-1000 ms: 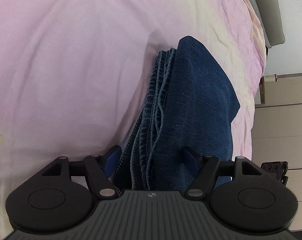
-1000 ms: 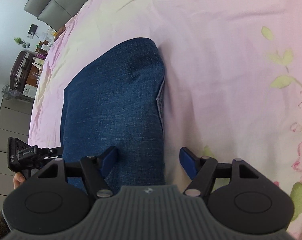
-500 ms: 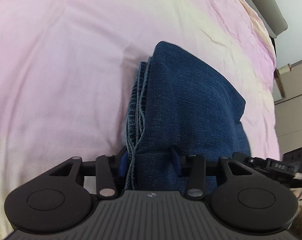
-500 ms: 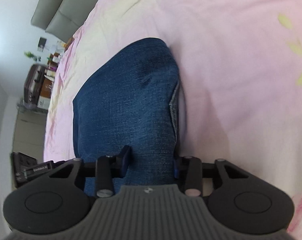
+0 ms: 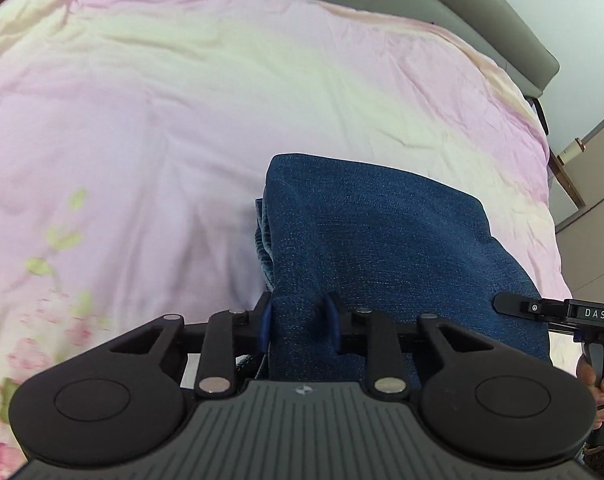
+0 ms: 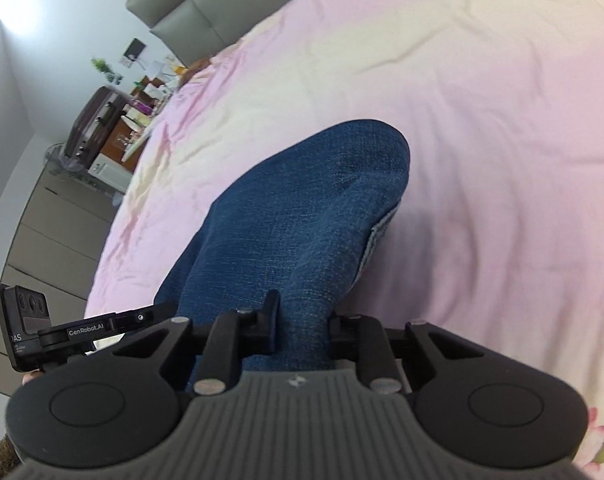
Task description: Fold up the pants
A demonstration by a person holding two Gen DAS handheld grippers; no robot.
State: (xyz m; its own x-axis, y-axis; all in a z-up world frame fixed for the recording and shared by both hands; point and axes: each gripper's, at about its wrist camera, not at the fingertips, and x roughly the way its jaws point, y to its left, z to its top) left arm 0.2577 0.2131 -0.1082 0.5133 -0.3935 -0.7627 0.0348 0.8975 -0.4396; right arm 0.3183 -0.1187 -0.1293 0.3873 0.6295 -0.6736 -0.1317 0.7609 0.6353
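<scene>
Dark blue jeans [image 5: 382, 240] lie folded on a pink bedsheet [image 5: 161, 120], their near end raised off the sheet. My left gripper [image 5: 299, 326] pinches the near left part of the denim, its jaws still closing with bunched cloth between the blue pads. In the right wrist view the same jeans [image 6: 302, 216] rise in a ridge toward my right gripper [image 6: 302, 322], whose jaws are also closing tight on the denim. The far folded end still rests on the sheet. The other gripper shows at the edge of each view.
A grey headboard [image 5: 482, 12] runs along the far side of the bed. Beyond the bed's left edge in the right wrist view stand a dark suitcase [image 6: 97, 120], cluttered shelves and grey drawers [image 6: 49, 232]. The sheet has flower prints [image 5: 49, 252] near me.
Both grippers went from wide open around the jeans' near end to pinched on the denim. Both then rose, lifting that end off the sheet, and the views now look farther across the bed.
</scene>
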